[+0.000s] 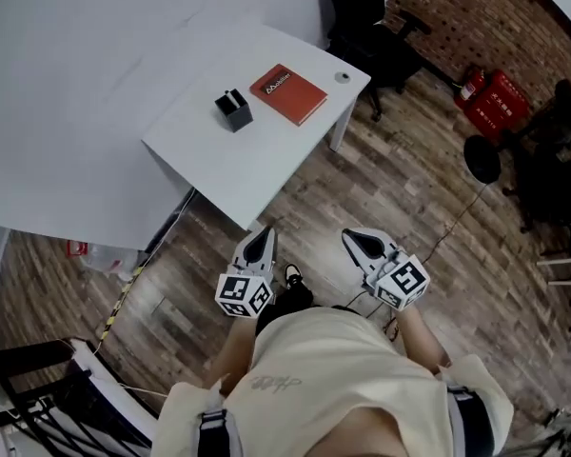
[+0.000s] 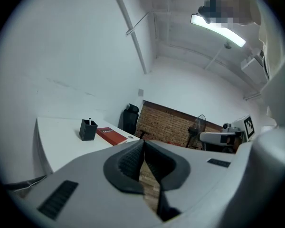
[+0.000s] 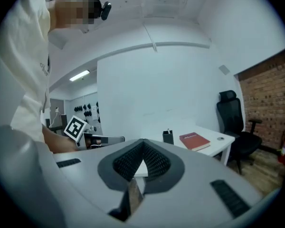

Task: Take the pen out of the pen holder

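- The pen point(image 2: 89, 121) is standing upright in the black pen holder point(image 1: 233, 109). Its long axis is running up and down, and only its top is showing above the rim.
- The pen holder is sitting on the white desk point(image 1: 257, 165), well in from the near corner. It is just beside the red book point(image 1: 287, 94), on the side away from the desk's right-hand corner.
- The left gripper point(image 1: 260, 244) and right gripper point(image 1: 362, 244) are hovering over the wooden floor point(image 1: 409, 179), just short of the desk's near corner. The pen is lying well ahead of both sets of fingers.
- Both pairs of fingers are pressing together at the tips, gripping nothing.
- The left gripper is looking the nearer of the two. I judge a pick will be needing parted fingers coming down along the pen's axis.
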The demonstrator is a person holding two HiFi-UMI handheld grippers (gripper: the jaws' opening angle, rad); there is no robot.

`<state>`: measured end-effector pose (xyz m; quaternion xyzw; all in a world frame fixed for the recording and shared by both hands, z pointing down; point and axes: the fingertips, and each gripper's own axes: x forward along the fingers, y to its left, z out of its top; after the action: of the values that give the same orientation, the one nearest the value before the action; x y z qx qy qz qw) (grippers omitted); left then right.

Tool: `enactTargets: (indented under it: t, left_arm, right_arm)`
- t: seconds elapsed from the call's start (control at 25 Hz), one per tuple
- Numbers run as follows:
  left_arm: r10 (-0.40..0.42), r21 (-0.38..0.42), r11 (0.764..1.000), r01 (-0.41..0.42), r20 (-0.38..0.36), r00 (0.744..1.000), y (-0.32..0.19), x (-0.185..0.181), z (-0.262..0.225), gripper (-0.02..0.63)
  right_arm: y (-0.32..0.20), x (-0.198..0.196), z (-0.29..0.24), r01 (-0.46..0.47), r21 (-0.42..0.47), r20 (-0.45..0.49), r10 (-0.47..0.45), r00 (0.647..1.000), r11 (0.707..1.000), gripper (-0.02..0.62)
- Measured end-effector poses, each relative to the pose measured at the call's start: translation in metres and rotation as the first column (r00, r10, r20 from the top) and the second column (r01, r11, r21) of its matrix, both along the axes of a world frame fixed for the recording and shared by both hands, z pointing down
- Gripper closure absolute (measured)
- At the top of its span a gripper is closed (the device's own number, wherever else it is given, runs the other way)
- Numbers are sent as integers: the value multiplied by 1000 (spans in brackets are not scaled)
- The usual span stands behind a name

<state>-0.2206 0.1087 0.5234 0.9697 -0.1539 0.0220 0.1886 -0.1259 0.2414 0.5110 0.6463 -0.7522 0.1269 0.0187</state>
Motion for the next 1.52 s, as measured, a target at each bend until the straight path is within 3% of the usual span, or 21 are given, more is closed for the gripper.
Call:
enactTargets:
  t: [0.16,0.32,0.56,0.72,0.96,1.24,1.52]
  left_arm:
    - [33,-20,999,-33,-33,999,-36,32,0,588]
    - [73,-45,996,-73,-6,997,-72,55,12,588]
    - [35,-58,998,-33,37,999,-110,80,22,588]
    - [9,-60,998,-4,81,997,-131,110,32,588]
    - [-139,-31,989,143,113,984,-179,165,17,588]
    - [-283,11,959,285,146,948,-219,220,-2,588]
    - [-383,4,922,387,154,911,-235,243,-7,588]
  right_arm:
    - [-37,36,-22,-19,5,-67,19,998,1000,589]
    - [-58,57,-11,-67,-24,-58,65,996,998,589]
    - [-82,88,14,-62,-92,0,63,998,994,589]
    - [-119,117,29,9,-90,8,-8,1000,996,589]
    - [-184,186,24,153,-28,37,-152,988,988,589]
    - [-247,261,30,316,-9,53,-315,948,949,589]
    - [-286,279,35,433,4,71,-432,899,901,589]
